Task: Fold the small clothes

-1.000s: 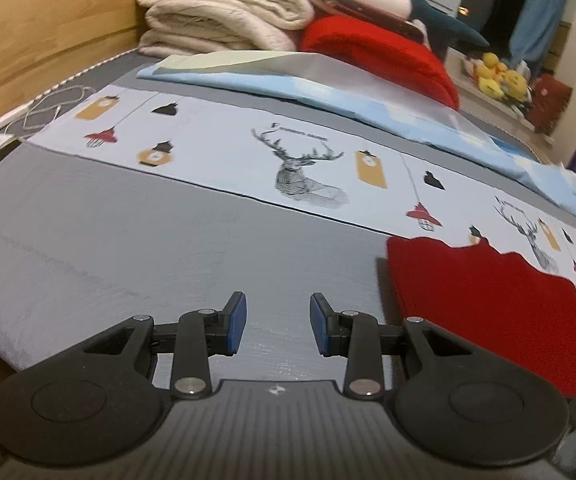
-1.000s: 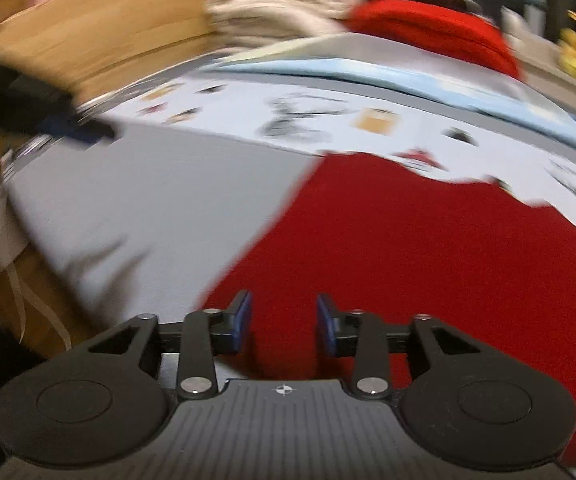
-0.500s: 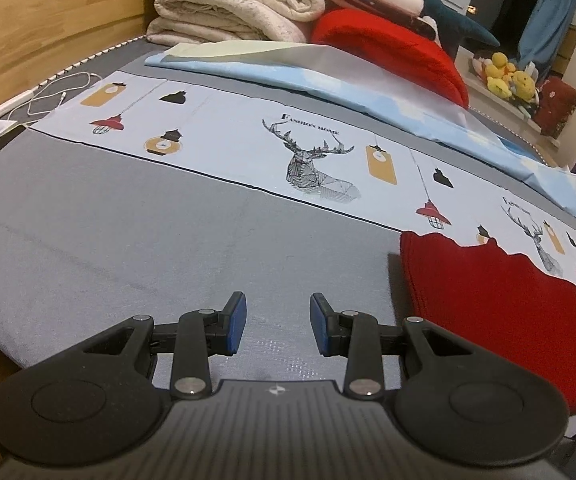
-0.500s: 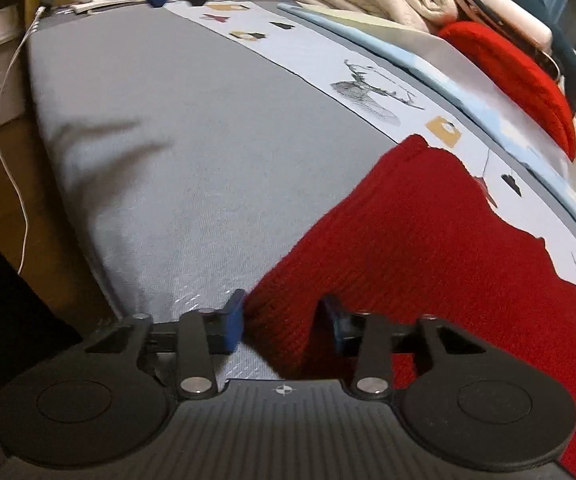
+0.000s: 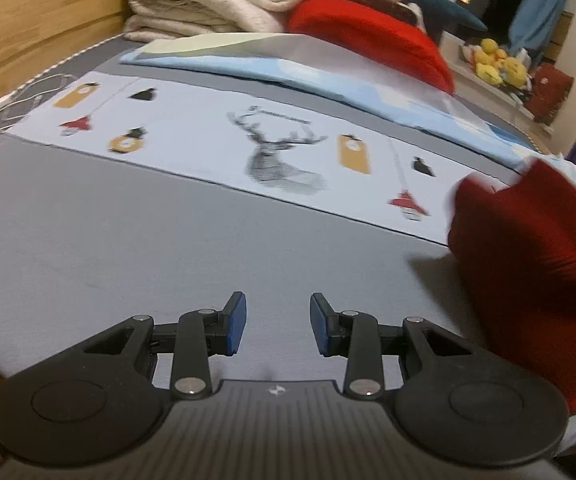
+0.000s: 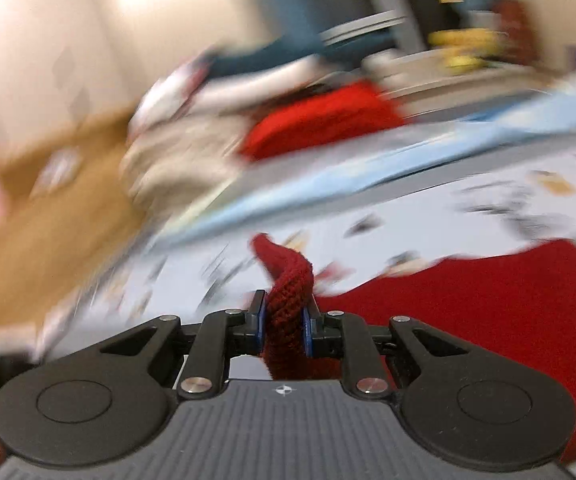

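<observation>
A dark red knitted garment [image 5: 527, 264] lies at the right of the grey bed, its near-left part raised off the sheet. My left gripper [image 5: 276, 324] is open and empty over bare grey sheet, left of the garment. In the right wrist view my right gripper [image 6: 284, 330] is shut on a bunched edge of the red garment [image 6: 288, 280], lifted above the bed; the rest of the garment [image 6: 487, 312] spreads to the right. That view is heavily blurred.
A pale printed strip with a deer [image 5: 280, 160] crosses the bed. Behind it lie a light blue sheet [image 5: 327, 76], folded cream blankets [image 5: 208, 0] and a red cushion [image 5: 367, 36]. A wooden headboard [image 5: 28, 24] stands at the left; yellow toys [image 5: 499, 64] at far right.
My right gripper has closed on the garment's near corner and lifted it, swinging upward fast. The garment's left part has risen in the left view. The left gripper stays open.
</observation>
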`<state>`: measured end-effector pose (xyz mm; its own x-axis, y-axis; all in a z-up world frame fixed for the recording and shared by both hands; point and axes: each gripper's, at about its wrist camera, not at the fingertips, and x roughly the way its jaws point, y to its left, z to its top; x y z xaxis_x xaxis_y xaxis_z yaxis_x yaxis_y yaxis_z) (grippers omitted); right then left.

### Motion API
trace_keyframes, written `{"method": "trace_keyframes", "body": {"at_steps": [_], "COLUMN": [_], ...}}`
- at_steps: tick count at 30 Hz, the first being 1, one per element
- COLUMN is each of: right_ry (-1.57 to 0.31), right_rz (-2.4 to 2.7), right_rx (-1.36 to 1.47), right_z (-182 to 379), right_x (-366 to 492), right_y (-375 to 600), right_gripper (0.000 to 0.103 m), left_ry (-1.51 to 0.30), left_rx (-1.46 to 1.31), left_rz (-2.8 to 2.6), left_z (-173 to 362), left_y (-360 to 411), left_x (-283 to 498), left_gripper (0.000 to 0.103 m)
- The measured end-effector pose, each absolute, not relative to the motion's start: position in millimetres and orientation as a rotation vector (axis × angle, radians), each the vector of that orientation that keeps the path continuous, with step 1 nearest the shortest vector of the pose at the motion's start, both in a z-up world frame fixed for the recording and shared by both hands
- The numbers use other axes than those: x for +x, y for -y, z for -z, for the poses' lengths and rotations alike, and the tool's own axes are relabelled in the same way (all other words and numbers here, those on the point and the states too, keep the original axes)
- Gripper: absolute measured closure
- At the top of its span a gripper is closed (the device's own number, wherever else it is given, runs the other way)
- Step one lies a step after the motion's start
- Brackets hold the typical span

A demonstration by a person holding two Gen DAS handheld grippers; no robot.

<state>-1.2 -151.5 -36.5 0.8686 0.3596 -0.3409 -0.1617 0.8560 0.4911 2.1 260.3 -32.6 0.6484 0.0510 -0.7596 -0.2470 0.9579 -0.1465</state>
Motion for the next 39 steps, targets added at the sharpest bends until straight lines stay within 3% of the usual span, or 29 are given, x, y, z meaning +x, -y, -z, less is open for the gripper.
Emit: {"method": "trace_keyframes", "body": {"at_steps": [4, 8, 10, 12, 17, 19, 21, 23, 25, 26, 27, 30, 35, 39], "right_ry": [-0.459, -0.770, -0.839, -0.781, -0.624, -0.640, -0.733, -0.853, -0.924, -0.945, -0.956, -0.865, -0.591, -0.726], "right_rz": [0.016, 0.280, 0.311, 0.280, 0.178, 0.074, -0.043, -0.101, -0.091, -0.104, -0.137, -0.179, -0.139, -0.059], "right_rx": [0.596, 0.692, 0.755, 0.699, 0.513, 0.487, 0.521, 0.579, 0.631, 0.662, 0.699, 0.666, 0.667, 0.471], "right_z": [58.7, 119.8, 137.9, 122.7, 72.0, 67.5, 78.6, 101.0, 123.4, 128.6, 134.2, 120.1, 73.7, 87.9], "right_x": [-17.2, -7.4, -9.9, -13.6, -5.6, 18.5, 49.7, 81.9, 97.4, 99.6, 102.7, 90.4, 49.0, 54.9], "right_y": [251.9, 323.3, 343.9, 347.8, 350.6, 352.4, 349.5, 346.9, 342.6, 343.0, 342.1, 335.4, 354.0, 352.8], "right_gripper": [0.086, 0.084, 0.081, 0.073, 0.069, 0.059, 0.039, 0.037, 0.038, 0.045, 0.069, 0.085, 0.087, 0.087], "left_ry": [-0.850, -0.853, -0.854, -0.847, -0.828, -0.827, -0.824, -0.819, -0.819, -0.820, -0.822, -0.819, -0.802, -0.805], "left_rx": [-0.217, -0.148, -0.100, -0.052, 0.032, 0.032, 0.019, 0.000, -0.022, -0.033, -0.045, -0.080, -0.115, -0.067], "left_rz": [-0.112, -0.029, 0.018, 0.077, 0.202, 0.222, 0.229, 0.237, 0.248, 0.257, 0.270, 0.313, 0.437, 0.586], "left_z": [33.5, 38.6, 43.0, 47.2, 56.5, 59.5, 60.5, 59.9, 59.4, 57.9, 57.1, 53.7, 52.5, 62.1], "left_y": [-207.3, -147.5, -117.2, -88.4, -34.6, -22.2, -15.5, -12.8, -10.5, -9.4, -7.7, 0.2, 34.5, 79.5], "left_x": [26.8, 46.5, 52.0, 54.3, 59.8, 62.9, 64.4, 66.5, 69.2, 70.7, 72.2, 76.5, 75.6, 66.0], "left_gripper": [0.064, 0.064, 0.064, 0.064, 0.064, 0.064, 0.064, 0.064, 0.064, 0.064, 0.064, 0.064, 0.063, 0.062]}}
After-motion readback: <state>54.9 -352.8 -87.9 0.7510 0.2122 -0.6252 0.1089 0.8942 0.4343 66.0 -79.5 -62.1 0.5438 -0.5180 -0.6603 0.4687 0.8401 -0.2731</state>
